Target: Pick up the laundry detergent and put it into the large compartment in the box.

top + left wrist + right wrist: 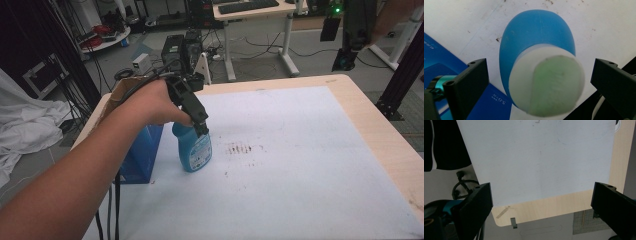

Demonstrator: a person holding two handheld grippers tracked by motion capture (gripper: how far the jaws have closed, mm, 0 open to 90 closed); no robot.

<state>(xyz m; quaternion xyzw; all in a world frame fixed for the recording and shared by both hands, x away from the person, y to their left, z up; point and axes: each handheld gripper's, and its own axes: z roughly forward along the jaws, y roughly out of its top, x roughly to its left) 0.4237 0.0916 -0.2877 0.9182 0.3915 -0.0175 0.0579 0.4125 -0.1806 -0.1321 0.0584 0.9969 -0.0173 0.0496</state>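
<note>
High view has the left gripper point(202, 131) hanging right over the top of the blue bottle point(194, 148), which stands upright on the white sheet point(300, 150) covering the desk point(395, 150), just beside a blue box point(142, 155) and a little left of some dark smudges point(240, 148). Left gripper view looks straight down on the bottle's white cap point(547, 82), with the jaws spread wide on either side and not touching it yet, so I'd say this is the approach to a grasp. To do it well I'd keep the cap centred between the jaws, come down until the pads sit on the neck rather than the rounded shoulder (that curve looks slippery), then close evenly so the bottle doesn't tip toward the box. The right gripper point(350, 30) is held up high off the far edge of the desk; its own view shows its jaws wide apart with nothing between them, looking down at the sheet and the desk edge.
</note>
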